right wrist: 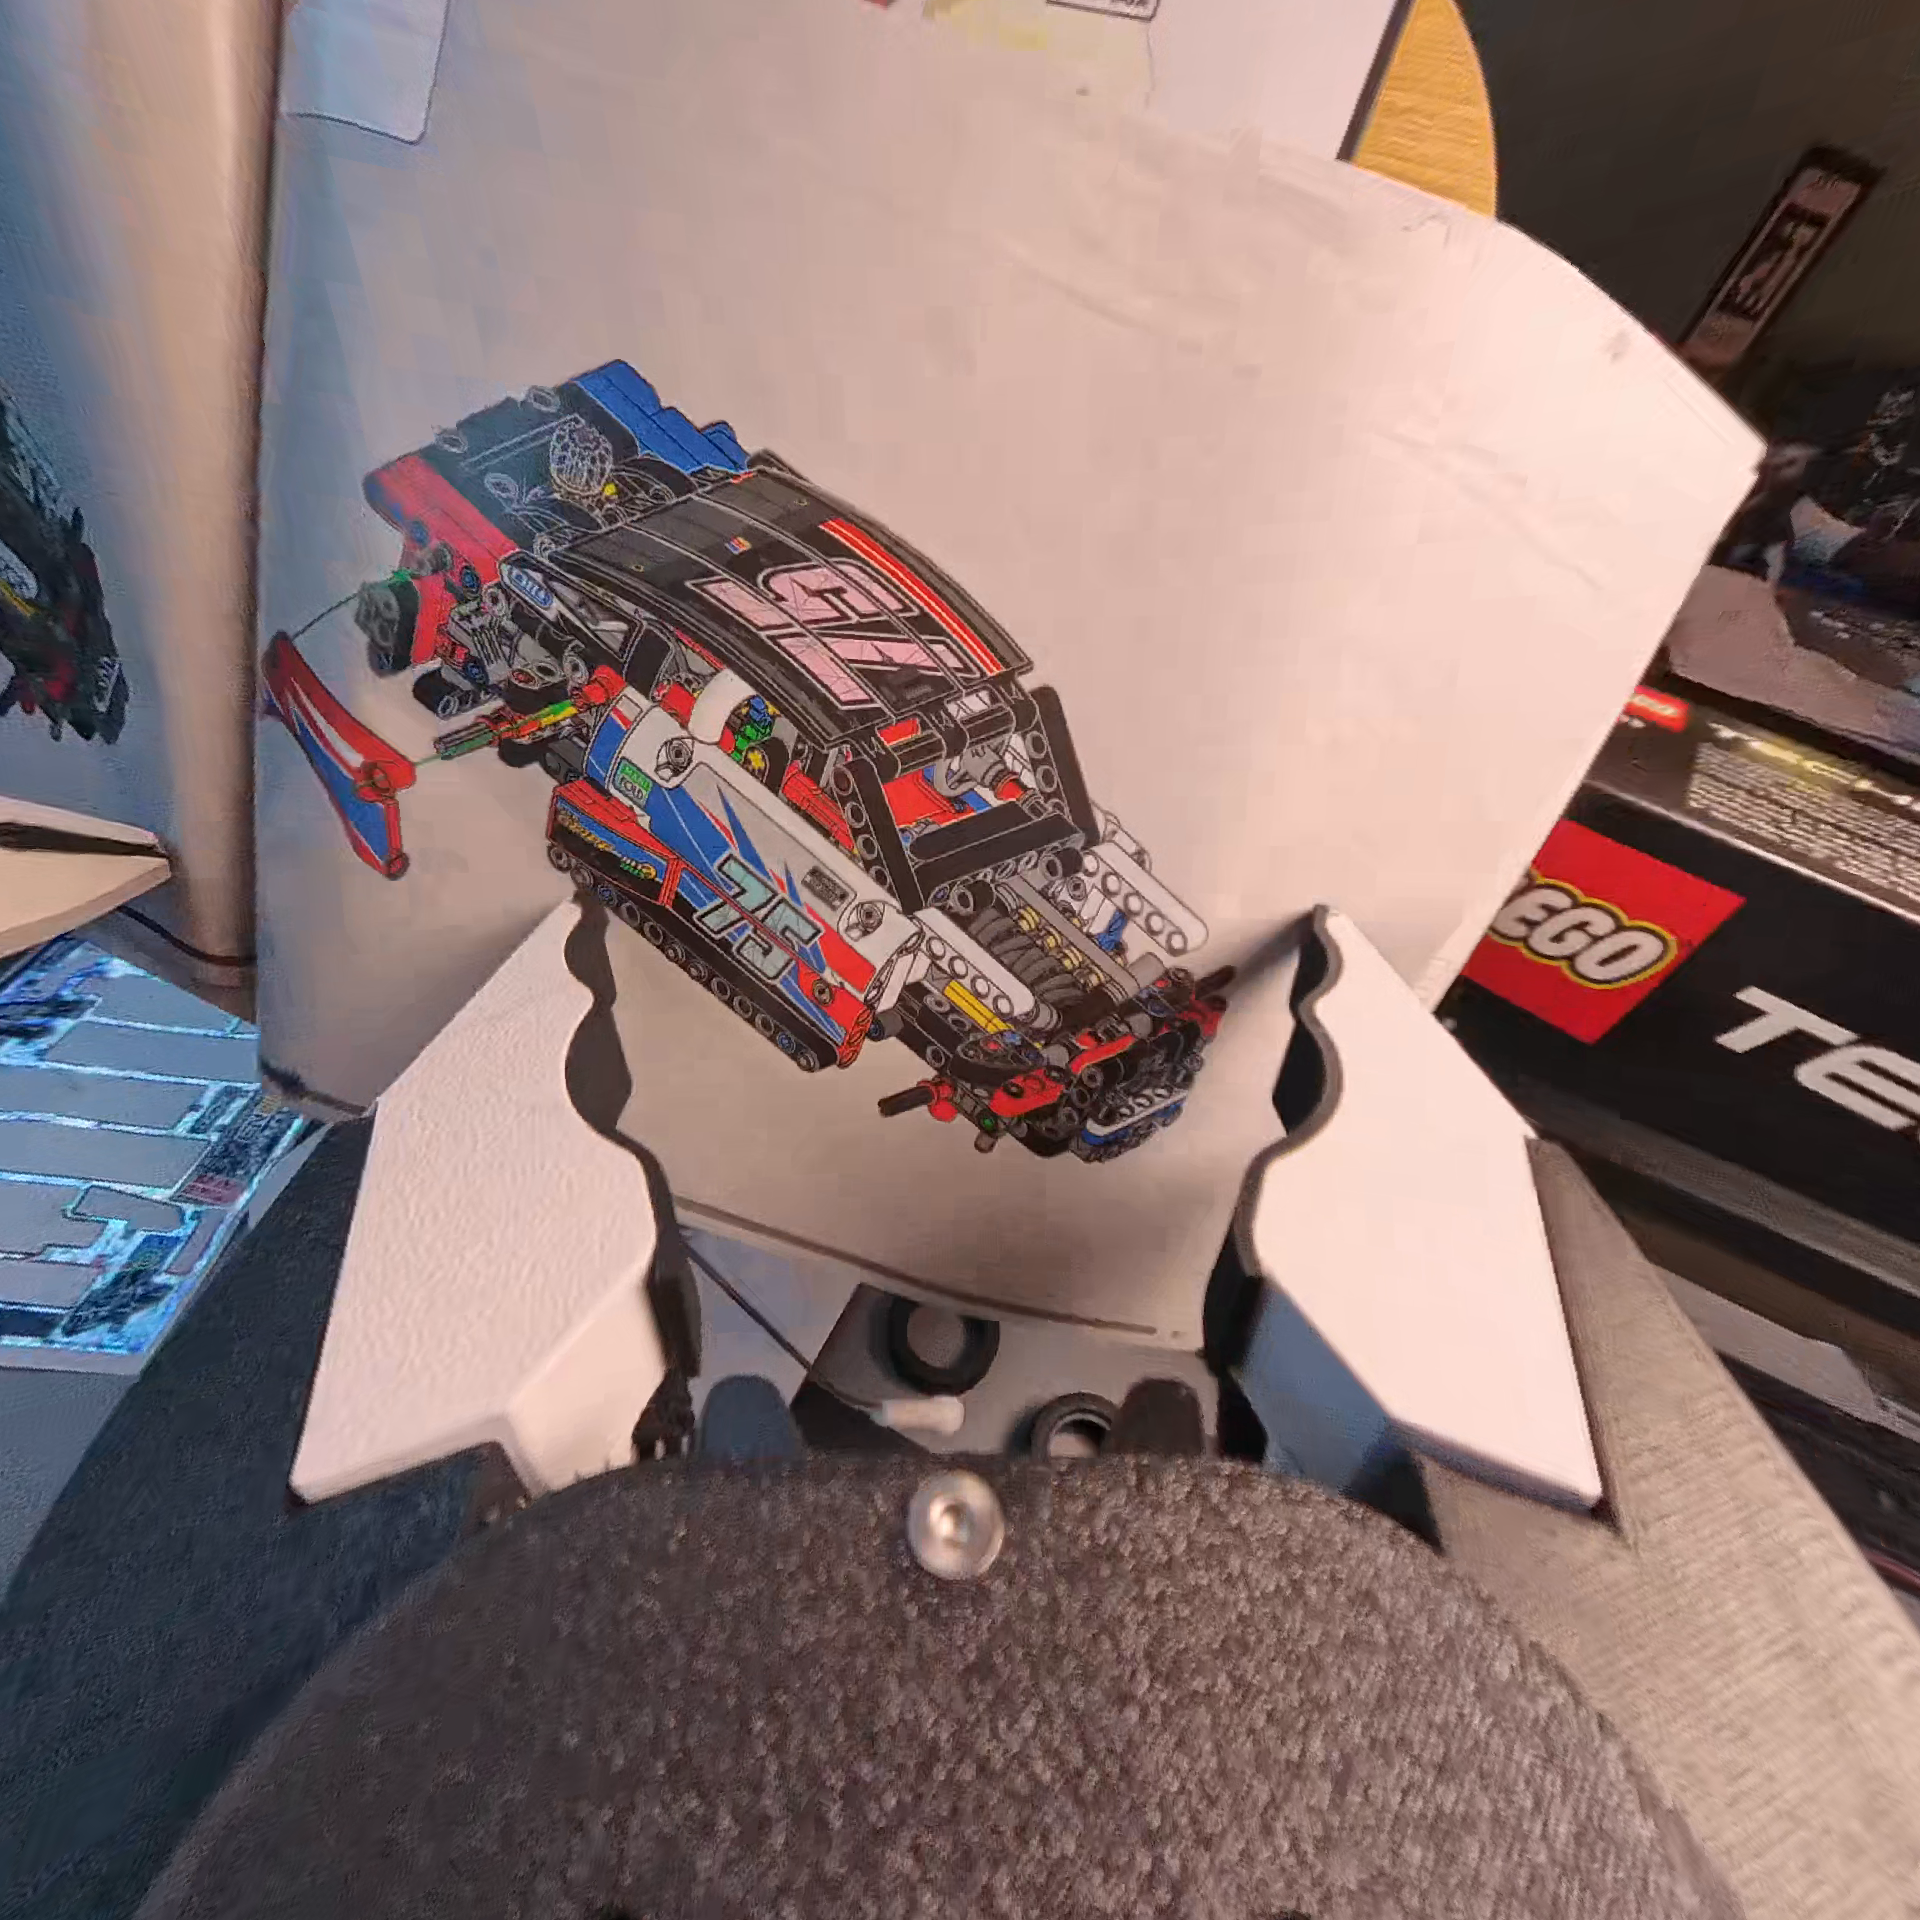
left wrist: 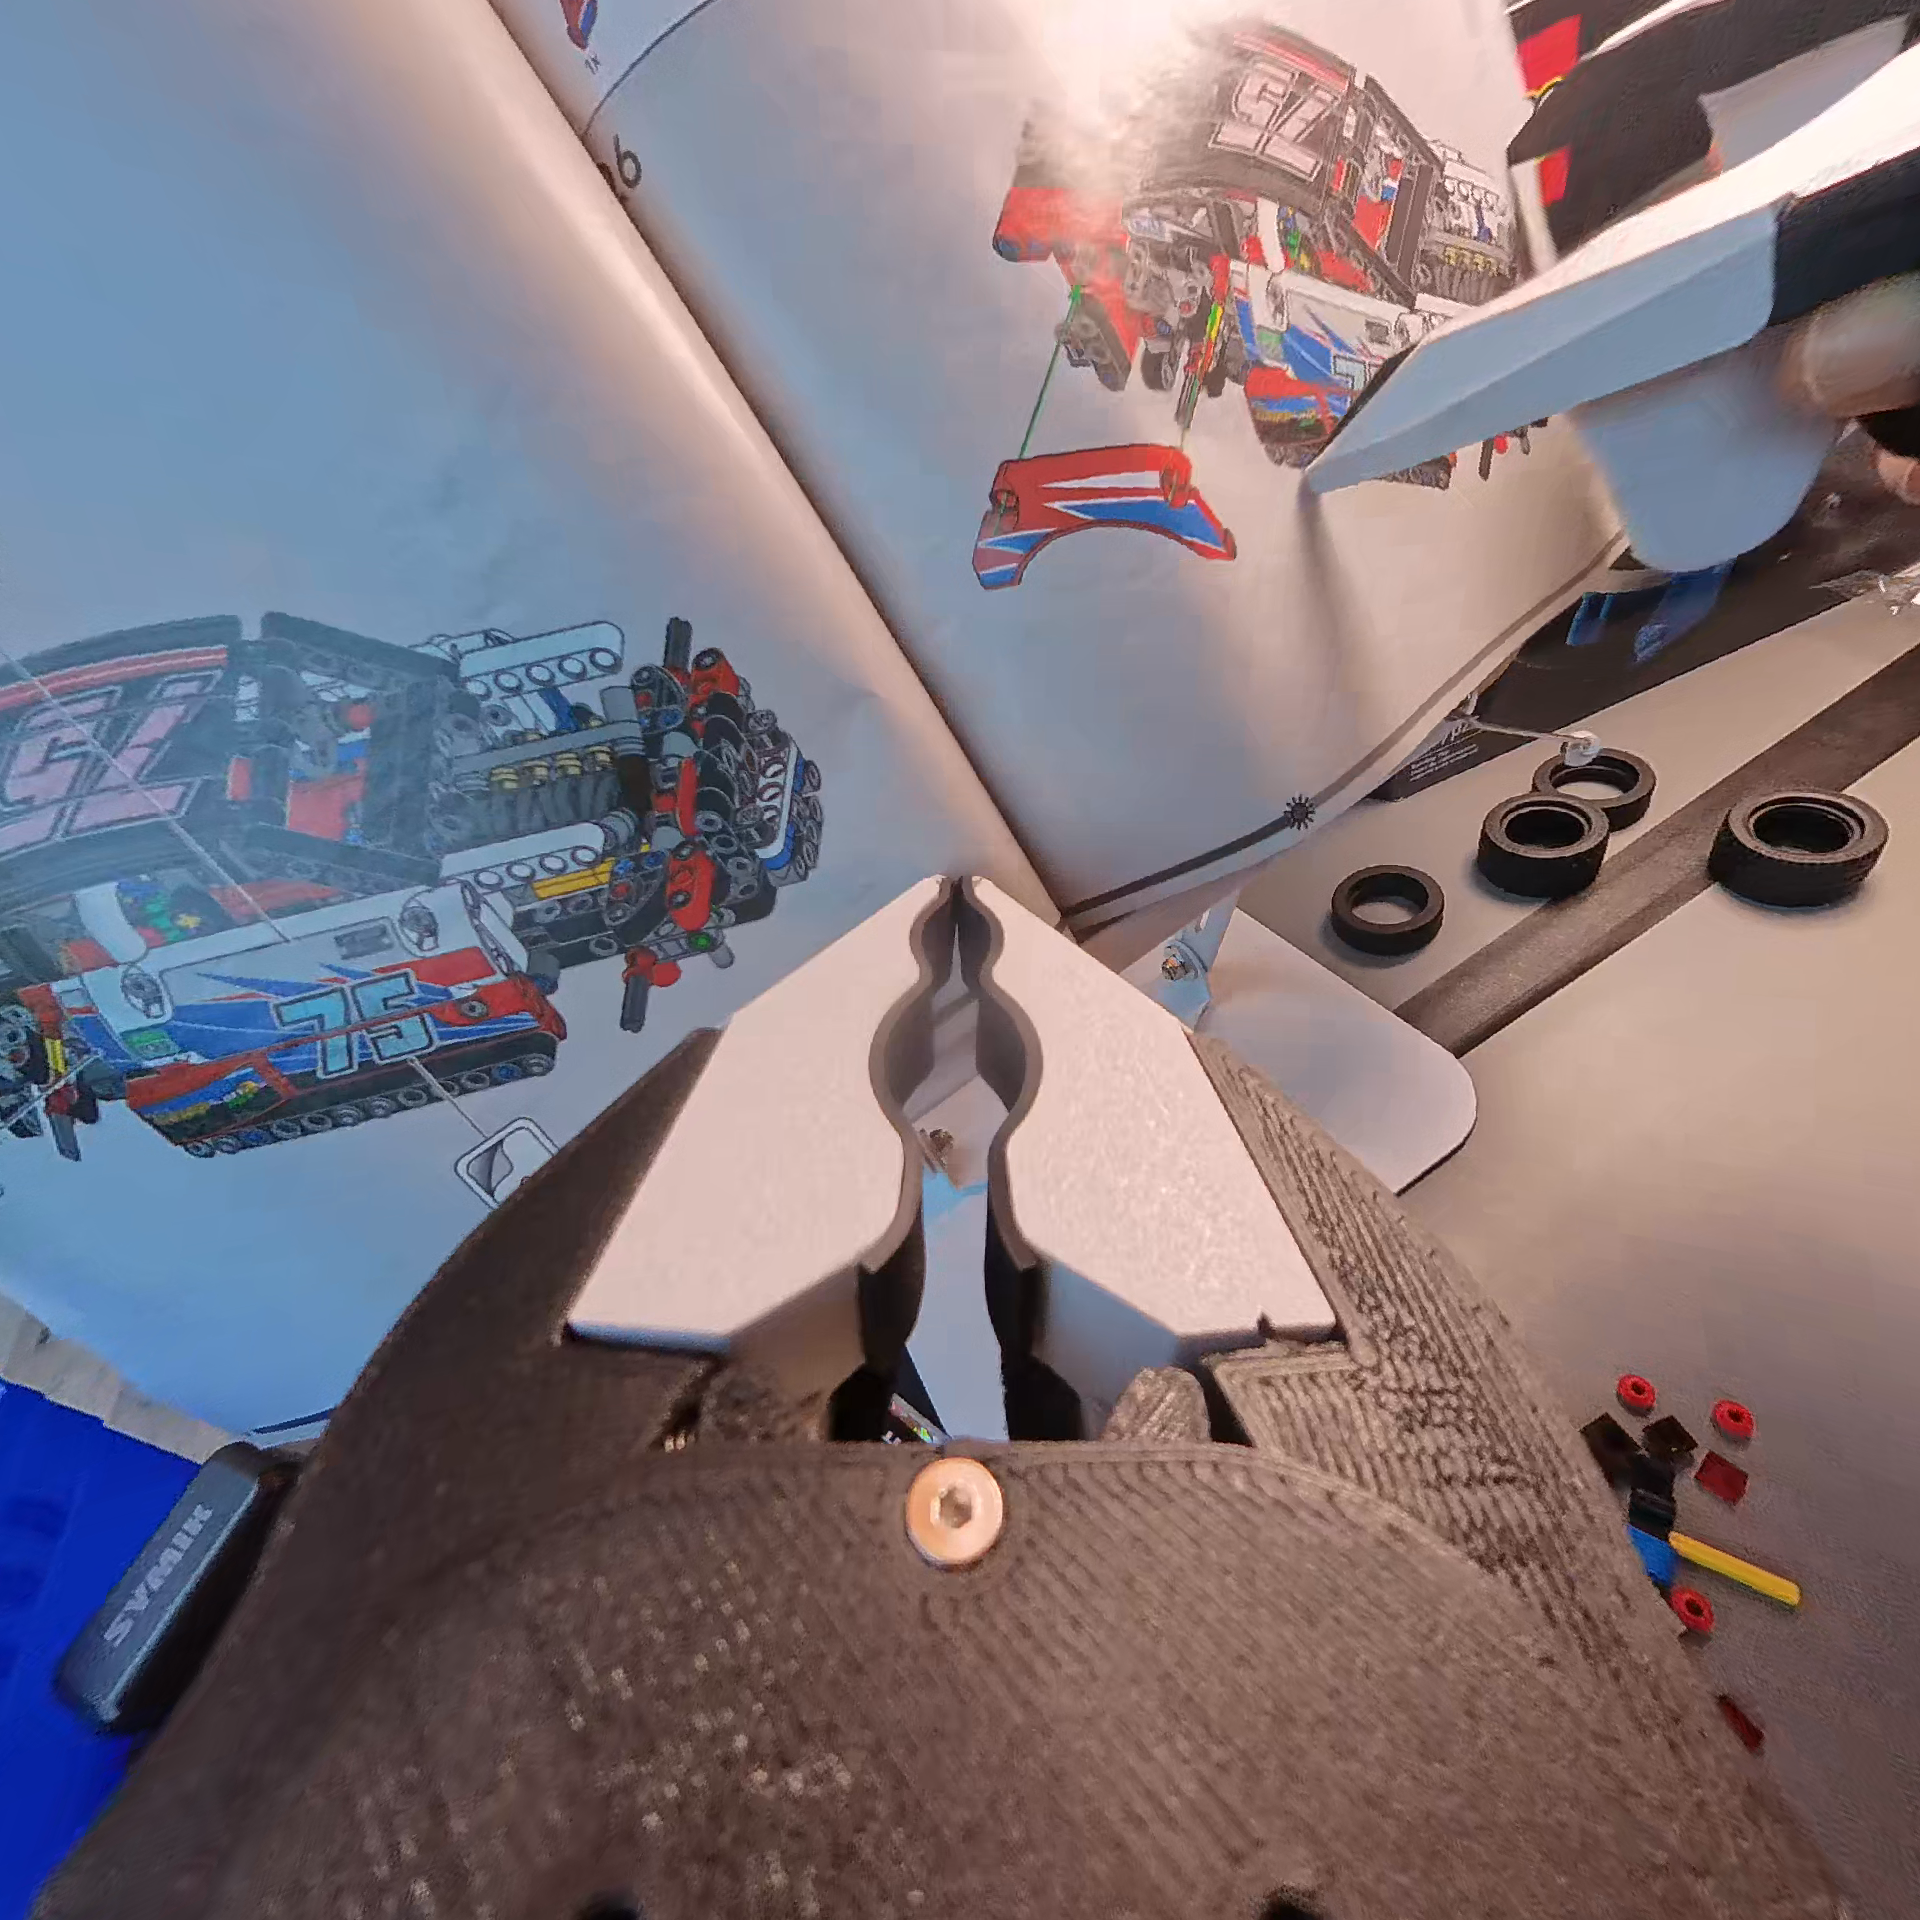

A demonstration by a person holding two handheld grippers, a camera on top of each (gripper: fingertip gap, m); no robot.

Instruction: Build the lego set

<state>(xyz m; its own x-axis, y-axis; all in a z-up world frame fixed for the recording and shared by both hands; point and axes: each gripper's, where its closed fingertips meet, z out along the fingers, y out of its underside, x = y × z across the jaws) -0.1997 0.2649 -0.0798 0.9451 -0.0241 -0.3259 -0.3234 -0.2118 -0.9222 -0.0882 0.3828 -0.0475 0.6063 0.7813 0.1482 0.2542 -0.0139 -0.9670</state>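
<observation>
An open instruction booklet [left wrist: 644, 499] stands upright, with car drawings on both pages. My left gripper [left wrist: 956, 891] is shut, its tips at the booklet's lower edge by the spine; I cannot tell whether a page is pinched. My right gripper [right wrist: 951, 935] is open and empty, close in front of the right page [right wrist: 1039, 416], which curls toward it. In the left wrist view the right gripper [left wrist: 1558, 343] reaches in from the upper right, a fingertip against that page. Several black tyres [left wrist: 1543, 844] lie on the grey table [left wrist: 1662, 1195]. Small red, black, blue and yellow pieces [left wrist: 1683, 1496] lie near my left gripper.
A metal stand foot [left wrist: 1351, 1070] sticks out under the booklet. The black set box [right wrist: 1714, 987] lies to the right. A sticker sheet [right wrist: 114, 1143] lies to the left. The left gripper's fingertip [right wrist: 73, 862] shows at the left edge. A blue surface [left wrist: 62, 1558] is at the lower left.
</observation>
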